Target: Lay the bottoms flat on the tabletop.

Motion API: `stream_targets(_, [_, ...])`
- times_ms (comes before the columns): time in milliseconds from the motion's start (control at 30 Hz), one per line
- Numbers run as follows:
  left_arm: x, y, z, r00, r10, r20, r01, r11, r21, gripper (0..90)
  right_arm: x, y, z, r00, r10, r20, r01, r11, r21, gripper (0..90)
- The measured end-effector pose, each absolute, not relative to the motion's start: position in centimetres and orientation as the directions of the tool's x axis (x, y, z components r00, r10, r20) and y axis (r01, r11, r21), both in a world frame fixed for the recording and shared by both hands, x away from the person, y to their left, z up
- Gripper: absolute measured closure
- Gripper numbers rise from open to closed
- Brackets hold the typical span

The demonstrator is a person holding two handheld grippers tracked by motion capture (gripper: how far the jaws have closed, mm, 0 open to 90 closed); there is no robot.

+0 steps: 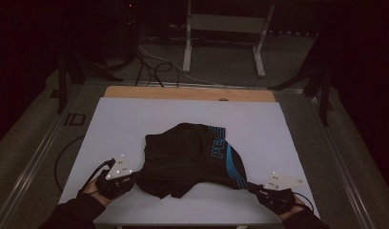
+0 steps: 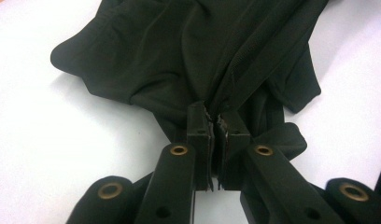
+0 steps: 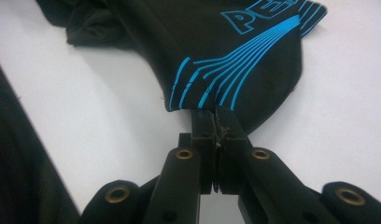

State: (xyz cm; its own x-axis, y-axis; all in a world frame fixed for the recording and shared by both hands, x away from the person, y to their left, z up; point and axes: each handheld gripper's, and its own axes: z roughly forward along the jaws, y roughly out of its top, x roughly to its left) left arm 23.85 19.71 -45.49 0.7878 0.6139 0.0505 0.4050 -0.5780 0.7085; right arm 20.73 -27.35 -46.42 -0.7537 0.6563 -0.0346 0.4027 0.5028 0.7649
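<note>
**Black garment pinched at both ends on the white surface**

From the high view the whole layout is plain: a black garment [image 1: 190,160] lies bunched on the near half of the white surface [image 1: 135,119], with the left gripper [image 1: 131,179] at its 8 o'clock corner and the right gripper [image 1: 252,187] at its 4 o'clock corner. A dark-sleeved hand holds each one at the near edge. Beyond the surface, toward 12 o'clock, a strip of bare wood [image 1: 188,93] shows, then loose cables [image 1: 152,67] on the floor and a pale metal frame [image 1: 223,33].

The left gripper view gives what the overhead cannot: the left gripper [image 2: 215,120] has its jaws closed narrow on a gathered seam of the garment [image 2: 179,51], the cloth running up from the pads in taut folds. On this side the fabric is plain black, with rounded hems lying slack on the surface to either side.

The right gripper view shows the other end. The right gripper [image 3: 215,122] is clamped tight on the garment's edge [image 3: 254,70], right below a fan of bright blue stripes. Blue outlined lettering sits higher, toward 1 o'clock, cut off by the frame. From above, that print appears as a small blue patch at the garment's 3 o'clock side.

The cloth looks thin and smooth, rumpled in the middle.
</note>
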Motion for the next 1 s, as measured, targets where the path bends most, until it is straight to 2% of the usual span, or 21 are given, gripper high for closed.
stream_targets(333, [23.8,20.7,-45.9,0.787,0.617,0.016,0.439,-0.578,0.688,86.1,20.0,-26.9,-46.5,-0.789,0.614,-0.006,0.392,0.511,0.765,88.2])
stream_targets(367, [23.6,20.9,-46.0,0.798,0.603,-0.002,0.437,-0.576,0.691,85.5,20.0,-26.9,-46.7,-0.795,0.606,0.007,0.399,0.514,0.759,85.6])
stream_targets(400, [23.6,20.9,-46.0,0.798,0.603,-0.002,0.437,-0.576,0.691,84.5,19.9,-27.0,-46.7,-0.791,0.611,0.008,0.404,0.513,0.758,79.3])
stream_targets(433, [23.5,20.9,-45.9,0.798,0.603,0.004,0.433,-0.578,0.692,84.5,19.9,-27.0,-46.7,-0.791,0.611,0.008,0.404,0.513,0.758,79.3])
stream_targets(500, [23.3,21.2,-45.4,0.804,0.595,0.003,0.412,-0.561,0.718,64.5,20.1,-27.6,-46.4,-0.771,0.637,0.006,0.408,0.487,0.772,66.0])
stream_targets(567, [23.3,21.3,-44.9,0.794,0.608,-0.012,0.422,-0.538,0.730,51.4,20.3,-28.0,-45.8,-0.749,0.661,0.032,0.425,0.444,0.789,58.0])
stream_targets(600, [23.3,21.3,-44.9,0.794,0.608,-0.012,0.422,-0.538,0.730,47.2,20.3,-28.0,-45.8,-0.749,0.661,0.032,0.425,0.444,0.789,58.0])
stream_targets(633, [23.4,21.3,-44.6,0.794,0.608,-0.030,0.432,-0.529,0.731,47.2,20.4,-28.1,-45.6,-0.742,0.670,0.020,0.413,0.434,0.800,52.9])
stream_targets(667, [23.5,21.3,-44.4,0.788,0.614,-0.036,0.438,-0.519,0.734,39.9,21.1,-28.3,-45.1,-0.724,0.690,0.013,0.403,0.408,0.819,44.3])
stream_targets(700, [23.8,21.1,-44.1,0.774,0.632,-0.042,0.451,-0.503,0.737,37.0,21.5,-28.4,-44.9,-0.716,0.698,0.021,0.403,0.388,0.829,41.2])
stream_targets(800, [24.3,20.8,-43.9,0.763,0.643,-0.058,0.467,-0.488,0.737,31.7,23.0,-28.4,-44.5,-0.695,0.719,0.019,0.395,0.359,0.846,39.5])
stream_targets(967, [25.7,20.2,-44.2,0.758,0.650,-0.050,0.467,-0.488,0.737,31.7,25.3,-28.0,-44.7,-0.673,0.739,0.016,0.403,0.349,0.846,38.1])
stream_targets(1000, [26.2,20.1,-44.6,0.757,0.650,-0.063,0.475,-0.482,0.736,31.7,26.5,-27.7,-45.0,-0.677,0.735,0.033,0.424,0.354,0.834,40.6])
